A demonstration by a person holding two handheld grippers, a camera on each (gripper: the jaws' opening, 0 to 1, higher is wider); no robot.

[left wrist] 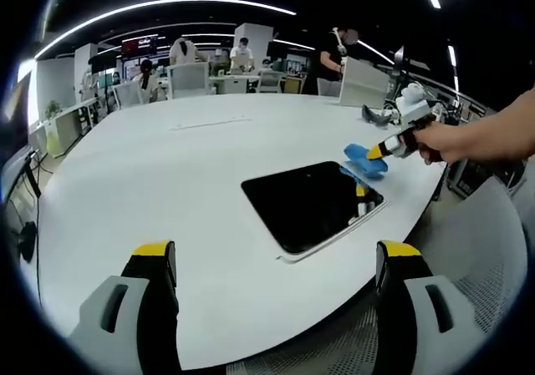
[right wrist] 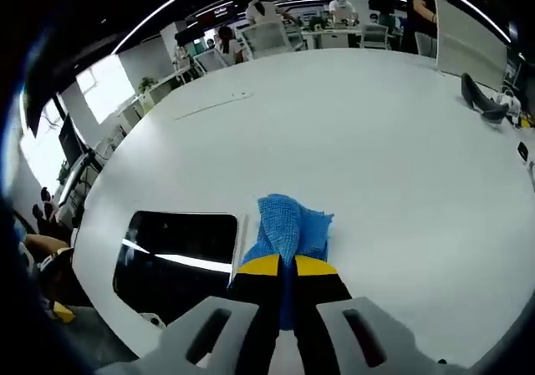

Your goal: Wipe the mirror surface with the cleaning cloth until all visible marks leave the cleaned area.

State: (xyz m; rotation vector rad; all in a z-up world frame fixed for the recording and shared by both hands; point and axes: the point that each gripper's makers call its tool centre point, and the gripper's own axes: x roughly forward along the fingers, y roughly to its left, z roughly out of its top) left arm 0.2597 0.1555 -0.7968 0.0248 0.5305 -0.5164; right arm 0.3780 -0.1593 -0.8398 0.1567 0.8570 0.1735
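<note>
Jaws: left gripper (left wrist: 276, 266) spread | right gripper (right wrist: 287, 265) pinching cloth (right wrist: 288, 225) | beside mirror (right wrist: 180, 254)

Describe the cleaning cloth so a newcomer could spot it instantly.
On the large white oval table lies a dark rectangular mirror with a pale frame. Just beside its short edge sits the crumpled blue cleaning cloth, pinched in the right gripper with yellow-tipped jaws. It is the one bright blue, soft thing on the white tabletop.

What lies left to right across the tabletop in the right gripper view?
Mirror → blue cleaning cloth, pinched in the right gripper → bare white table → dark object at the far right edge.
</note>
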